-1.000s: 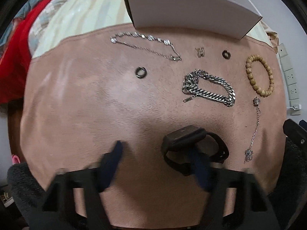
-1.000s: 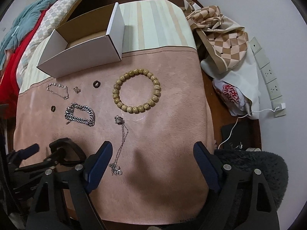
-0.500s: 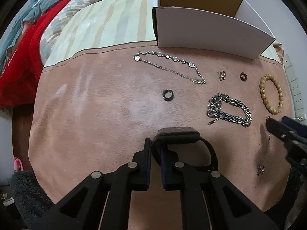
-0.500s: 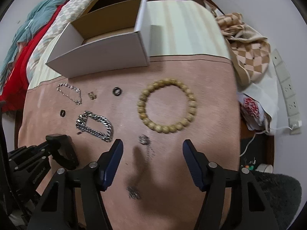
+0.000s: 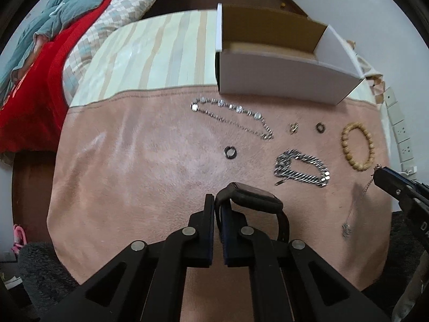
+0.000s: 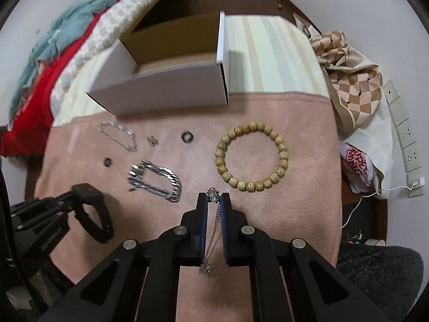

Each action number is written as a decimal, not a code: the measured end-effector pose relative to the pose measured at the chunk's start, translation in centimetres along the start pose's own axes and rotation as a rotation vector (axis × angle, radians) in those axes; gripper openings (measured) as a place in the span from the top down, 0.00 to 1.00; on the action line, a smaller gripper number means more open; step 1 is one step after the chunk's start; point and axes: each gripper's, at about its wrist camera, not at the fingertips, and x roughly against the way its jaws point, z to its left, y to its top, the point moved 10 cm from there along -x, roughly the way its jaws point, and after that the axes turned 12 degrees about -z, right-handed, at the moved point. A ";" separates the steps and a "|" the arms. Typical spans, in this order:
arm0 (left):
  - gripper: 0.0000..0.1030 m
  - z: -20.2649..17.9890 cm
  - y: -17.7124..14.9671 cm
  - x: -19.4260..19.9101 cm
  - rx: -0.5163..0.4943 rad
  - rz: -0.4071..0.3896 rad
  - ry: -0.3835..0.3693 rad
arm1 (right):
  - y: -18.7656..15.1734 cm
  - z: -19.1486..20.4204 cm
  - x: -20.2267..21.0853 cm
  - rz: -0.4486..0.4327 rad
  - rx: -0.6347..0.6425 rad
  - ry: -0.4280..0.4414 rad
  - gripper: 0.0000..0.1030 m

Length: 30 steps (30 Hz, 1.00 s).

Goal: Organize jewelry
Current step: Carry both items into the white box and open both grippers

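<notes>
The left gripper (image 5: pixel 218 201) had its fingers pinched on the strap of a black smartwatch with a smooth rectangular face (image 5: pixel 253 194), lifted just above the pink plush cloth (image 5: pixel 134 174) that covered the table. The right gripper (image 6: pixel 214 197) had just closed its fingers on a thin silver chain with a small ornate clasp (image 6: pixel 213 196), whose links hung down between the blue pads to a tiny pendant.

On the soft, napped cloth lay a round bracelet of speckled tan wooden beads (image 6: pixel 252 157), a heavy silver curb-link bracelet (image 6: pixel 155 181), a fine silver bracelet with flat oval links (image 5: pixel 233 118), two dark metal rings (image 5: pixel 230 152) (image 6: pixel 187 136) and a small gold-toned earring (image 5: pixel 294 127). Beyond them stood an open white cardboard box with a brown inside (image 6: pixel 171 91).

At the right edge, a crumpled white bag carried red lettering (image 6: pixel 356 161), too creased to read.
</notes>
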 end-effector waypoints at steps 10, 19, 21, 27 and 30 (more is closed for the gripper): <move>0.98 -1.4 7.1 5.5 0.021 -0.126 -0.078 | 7.1 2.0 7.6 -0.157 -0.022 0.115 0.91; 0.98 -1.9 15.8 5.2 0.046 -0.190 -0.122 | 18.3 4.0 10.0 -0.278 0.046 0.151 0.91; 0.98 -2.0 17.0 3.9 0.041 -0.178 -0.121 | 19.8 4.1 8.2 -0.256 0.061 0.141 0.91; 0.98 -2.8 18.6 -1.9 0.047 -0.081 -0.143 | 20.6 3.3 0.8 -0.151 0.062 0.118 0.91; 0.98 -3.1 19.0 -4.2 0.047 -0.044 -0.147 | 20.2 2.7 -2.6 -0.098 0.044 0.115 0.91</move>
